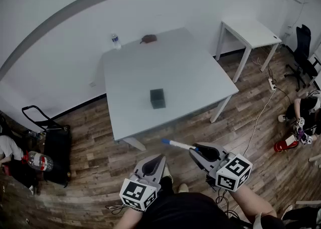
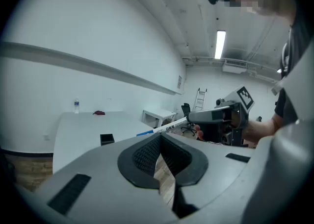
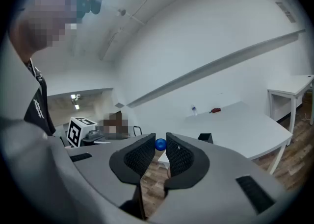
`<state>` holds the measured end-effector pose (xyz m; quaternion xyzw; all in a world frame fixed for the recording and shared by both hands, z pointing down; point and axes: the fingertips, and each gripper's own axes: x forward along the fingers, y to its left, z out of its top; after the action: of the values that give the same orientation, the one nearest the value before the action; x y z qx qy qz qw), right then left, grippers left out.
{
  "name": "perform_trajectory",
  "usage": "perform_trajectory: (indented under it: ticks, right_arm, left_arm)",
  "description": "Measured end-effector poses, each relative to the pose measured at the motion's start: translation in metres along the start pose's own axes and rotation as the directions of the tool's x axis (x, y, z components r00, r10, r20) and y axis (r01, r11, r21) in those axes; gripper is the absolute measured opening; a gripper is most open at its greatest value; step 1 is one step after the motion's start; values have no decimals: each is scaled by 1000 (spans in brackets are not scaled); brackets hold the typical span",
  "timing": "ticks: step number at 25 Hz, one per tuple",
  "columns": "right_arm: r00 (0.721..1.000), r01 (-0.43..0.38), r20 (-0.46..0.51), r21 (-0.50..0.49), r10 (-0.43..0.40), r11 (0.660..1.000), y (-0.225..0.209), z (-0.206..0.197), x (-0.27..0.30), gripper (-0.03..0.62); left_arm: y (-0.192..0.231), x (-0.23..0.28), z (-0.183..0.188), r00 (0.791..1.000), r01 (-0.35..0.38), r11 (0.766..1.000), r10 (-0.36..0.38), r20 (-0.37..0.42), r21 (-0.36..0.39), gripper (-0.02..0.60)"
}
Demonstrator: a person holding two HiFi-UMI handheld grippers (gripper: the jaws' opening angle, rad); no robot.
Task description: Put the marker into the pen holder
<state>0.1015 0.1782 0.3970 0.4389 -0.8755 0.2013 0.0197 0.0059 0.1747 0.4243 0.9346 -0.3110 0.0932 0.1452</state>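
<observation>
The large white rectangular table [image 1: 190,67] carries the small dark square pen holder [image 1: 157,98] near its front edge, well ahead of the 2 tools, which hang over the wooden floor [image 1: 100,158]. The right tool [image 1: 196,148] is clamped on the white marker with a blue cap [image 1: 176,144]. The marker's long axis lies nearly level, with the cap pointing left. The left tool [image 1: 159,159] is closed on nothing. The right tool likely has to reach forward and tip the marker upright over the holder.

Your white, blue-capped marker [image 1: 176,145] sits level in your right gripper [image 1: 196,148]; the dark square pen holder [image 1: 157,98] stands upright on the counter [image 1: 200,77].
</observation>
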Motion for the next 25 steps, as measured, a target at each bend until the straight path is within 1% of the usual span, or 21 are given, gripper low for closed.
perform_trajectory:
  ticks: [7,13,19,22,25]
  right_arm:
    - [1000,27,-10,0,-27,1000,-28,15,46,74]
    - [997,67,-29,-20,-67,998,-54,30,95,73]
    - [987,140,-71,-76,-145,987,-86,39,135,74]
    - [978,170,-101,-126,-183,977,-102,38,153,74]
    - [967,180,-148,-183,-208,967,-119,34,171,74]
  left_arm:
    - [46,33,21,1000,29,999,-29,4,15,6]
    - [97,55,38,999,44,999,-44,-5,20,6]
    - [140,74,48,997,72,997,-72,-10,14,6]
    - [158,81,51,997,77,997,-77,-11,13,6]
    - [170,86,53,997,72,997,-72,-13,3,6]
